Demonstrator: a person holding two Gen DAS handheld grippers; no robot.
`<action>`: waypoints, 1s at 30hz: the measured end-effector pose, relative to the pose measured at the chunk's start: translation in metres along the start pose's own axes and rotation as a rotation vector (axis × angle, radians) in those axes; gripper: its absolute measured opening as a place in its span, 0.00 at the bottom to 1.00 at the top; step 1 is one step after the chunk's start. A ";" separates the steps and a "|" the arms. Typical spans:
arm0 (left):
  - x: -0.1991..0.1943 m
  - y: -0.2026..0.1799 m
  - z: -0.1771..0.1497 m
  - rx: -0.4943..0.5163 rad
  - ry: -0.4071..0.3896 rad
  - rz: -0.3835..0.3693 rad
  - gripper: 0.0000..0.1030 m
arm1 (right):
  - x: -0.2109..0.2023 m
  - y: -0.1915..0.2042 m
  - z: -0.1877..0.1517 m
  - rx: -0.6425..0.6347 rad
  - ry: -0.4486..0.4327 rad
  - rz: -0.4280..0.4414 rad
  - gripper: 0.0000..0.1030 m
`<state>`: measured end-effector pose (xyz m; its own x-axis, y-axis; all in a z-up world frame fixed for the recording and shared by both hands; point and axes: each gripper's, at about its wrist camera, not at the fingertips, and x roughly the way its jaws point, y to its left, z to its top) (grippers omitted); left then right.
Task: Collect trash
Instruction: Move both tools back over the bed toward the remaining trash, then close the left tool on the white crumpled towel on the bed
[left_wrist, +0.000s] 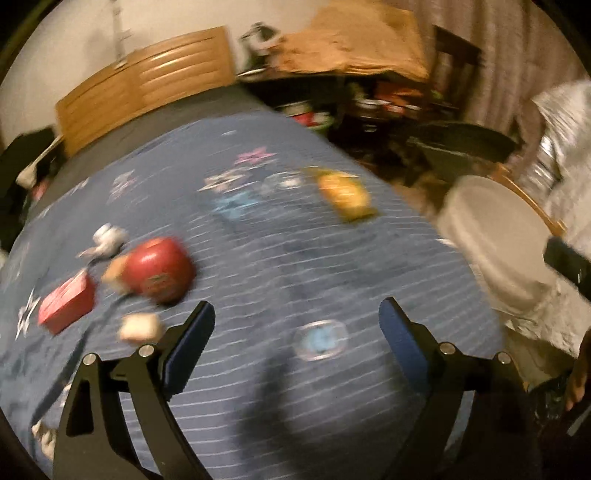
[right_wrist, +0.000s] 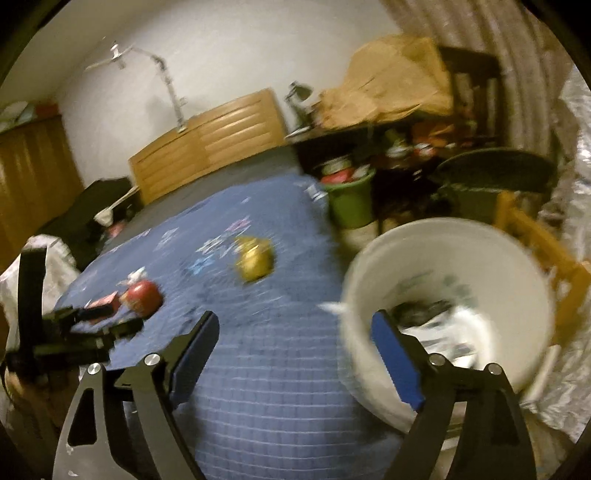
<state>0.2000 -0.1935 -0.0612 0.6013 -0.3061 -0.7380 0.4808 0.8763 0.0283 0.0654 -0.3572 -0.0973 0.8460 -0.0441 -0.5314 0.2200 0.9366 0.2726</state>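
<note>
Two empty claws hang over a blue quilted bed (left_wrist: 280, 266) strewn with litter, both views smeared by motion. The left claw (left_wrist: 297, 317) stands wide open with nothing between its blue pads; the right claw (right_wrist: 295, 332) is likewise spread wide and holds nothing, its right finger lying across the rim of a white bucket (right_wrist: 373, 273) that already has crumpled paper and wrappers inside.

Ahead and to the left of the left claw sits the nearest cluster of trash: a red round pouch (left_wrist: 159, 271), a flat red box (left_wrist: 66, 304) further left, a small pale crumpled wad (left_wrist: 140, 326) just beside the left finger, and a white crumpled piece (left_wrist: 107, 240) beyond. Between the fingers and slightly ahead lies a small clear wrapper with a blue centre (left_wrist: 320, 340). Farther ahead and to the right rests a yellow snack bag (left_wrist: 345, 194). The bucket stands beside the bed, off to the left claw's right.

All of it looks light and likely to give under pressure. The pouch and the yellow bag are probably slick film that will collapse and may slide, so a pinch across a crimped edge or a gathered fold seems safest. The box looks stiffer and should take a squeeze across its narrow sides. The wads and the clear wrapper are soft and low on the quilt; the pads may snag the fabric, so a shallow grip from above suits them best.
</note>
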 end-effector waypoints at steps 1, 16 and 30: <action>-0.002 0.020 0.000 -0.030 0.006 0.016 0.84 | 0.007 0.010 -0.003 -0.008 0.016 0.022 0.82; 0.025 0.264 0.063 -0.277 0.091 0.146 0.83 | 0.109 0.168 -0.008 -0.201 0.181 0.293 0.83; 0.173 0.291 0.082 -0.317 0.343 0.126 0.30 | 0.148 0.149 -0.007 -0.145 0.249 0.276 0.83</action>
<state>0.4961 -0.0214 -0.1251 0.3715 -0.0966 -0.9234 0.1675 0.9852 -0.0356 0.2200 -0.2214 -0.1405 0.7163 0.2850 -0.6369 -0.0851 0.9416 0.3257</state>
